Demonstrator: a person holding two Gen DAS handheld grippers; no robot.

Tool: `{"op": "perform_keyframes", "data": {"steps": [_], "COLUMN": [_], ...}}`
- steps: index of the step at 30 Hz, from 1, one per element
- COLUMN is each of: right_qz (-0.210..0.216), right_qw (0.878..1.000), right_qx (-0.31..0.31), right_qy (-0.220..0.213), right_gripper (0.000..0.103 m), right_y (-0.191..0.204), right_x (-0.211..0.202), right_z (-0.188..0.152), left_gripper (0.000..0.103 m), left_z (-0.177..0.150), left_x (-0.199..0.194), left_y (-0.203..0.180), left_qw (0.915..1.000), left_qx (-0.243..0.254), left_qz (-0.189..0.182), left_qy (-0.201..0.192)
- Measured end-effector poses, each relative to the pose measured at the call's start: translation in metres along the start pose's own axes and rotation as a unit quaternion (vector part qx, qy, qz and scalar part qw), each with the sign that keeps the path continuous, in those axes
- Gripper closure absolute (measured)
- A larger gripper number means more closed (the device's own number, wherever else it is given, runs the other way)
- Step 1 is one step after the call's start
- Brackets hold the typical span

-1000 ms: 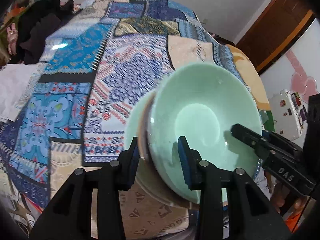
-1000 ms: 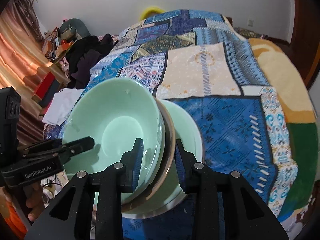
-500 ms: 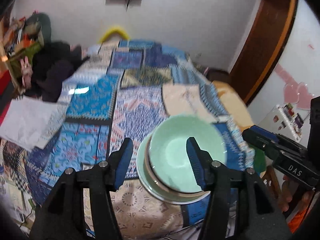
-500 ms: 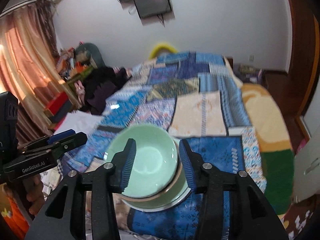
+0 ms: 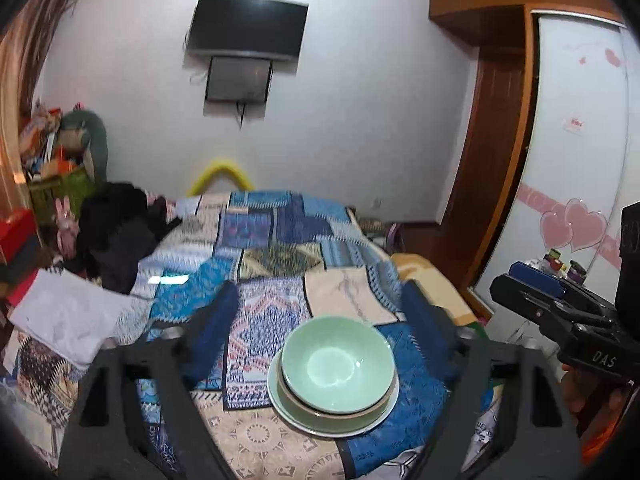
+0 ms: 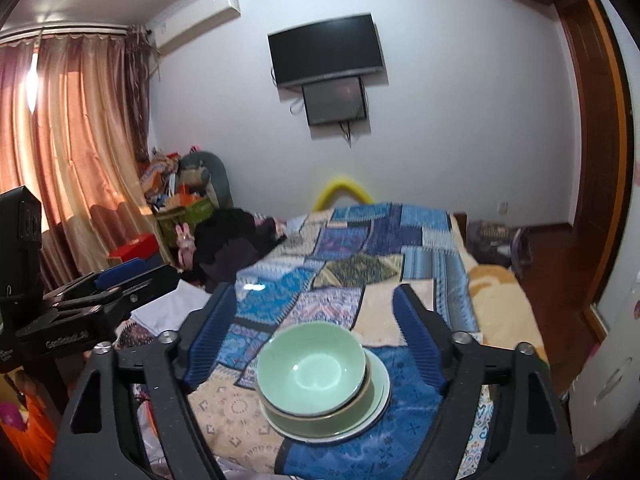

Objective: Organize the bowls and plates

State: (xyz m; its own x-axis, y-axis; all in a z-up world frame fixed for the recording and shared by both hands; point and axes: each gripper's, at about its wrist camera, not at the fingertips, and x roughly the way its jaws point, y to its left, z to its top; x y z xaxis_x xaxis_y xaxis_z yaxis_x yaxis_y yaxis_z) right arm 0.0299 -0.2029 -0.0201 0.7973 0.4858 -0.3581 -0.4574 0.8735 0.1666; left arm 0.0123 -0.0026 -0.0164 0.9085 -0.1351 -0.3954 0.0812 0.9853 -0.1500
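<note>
A pale green bowl [image 5: 338, 364] sits nested in a brown-rimmed bowl [image 5: 380, 407] on a green plate [image 5: 280, 396], stacked on the patchwork bedspread [image 5: 272, 312]. The stack also shows in the right wrist view: top bowl [image 6: 310, 364], plate [image 6: 380, 392]. My left gripper [image 5: 320, 320] is open and empty, held back above the stack. My right gripper [image 6: 314, 320] is open and empty, also pulled back from it. Each gripper shows at the side of the other's view: the right one [image 5: 560, 316] and the left one [image 6: 100, 304].
Dark clothes [image 5: 116, 236] and a white cloth [image 5: 68, 316] lie on the bed's left side. A TV [image 5: 248, 32] hangs on the far wall. A wardrobe [image 5: 576, 160] stands on the right, curtains [image 6: 72, 160] on the left.
Both grippers have opened, let go of the bowl stack and drawn back and up. The stack now rests on the bed, seen smaller and from farther away.
</note>
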Motion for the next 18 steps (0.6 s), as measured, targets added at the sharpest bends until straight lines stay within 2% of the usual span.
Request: {"op": "perform_keyframes", "data": {"steps": [4, 7, 18], "right_qz": [-0.001, -0.002, -0.018], "right_qw": [1.0, 1.0, 0.999], "right_qx": [-0.002, 0.003, -0.011], "right_qy": [-0.011, -0.019, -0.03], "right_gripper": [0.011, 0.002, 0.001], "right_y": [0.002, 0.001, 0.007], "right_x": [-0.002, -0.003, -0.012], "right_z": [0.0, -0.002, -0.007], "left_gripper": [0.002, 0.0, 0.0], "left_z": [0.0, 0.0, -0.004], "left_x": [-0.021, -0.029, -0.029], "left_y": [-0.009, -0.014, -0.014], "left_qw": [0.9989, 0.9982, 0.9979], "left_qx": [0.022, 0.028, 0.028], "left_qz": [0.007, 0.004, 0.008], "left_qy": [-0.042, -0.052, -0.057]}}
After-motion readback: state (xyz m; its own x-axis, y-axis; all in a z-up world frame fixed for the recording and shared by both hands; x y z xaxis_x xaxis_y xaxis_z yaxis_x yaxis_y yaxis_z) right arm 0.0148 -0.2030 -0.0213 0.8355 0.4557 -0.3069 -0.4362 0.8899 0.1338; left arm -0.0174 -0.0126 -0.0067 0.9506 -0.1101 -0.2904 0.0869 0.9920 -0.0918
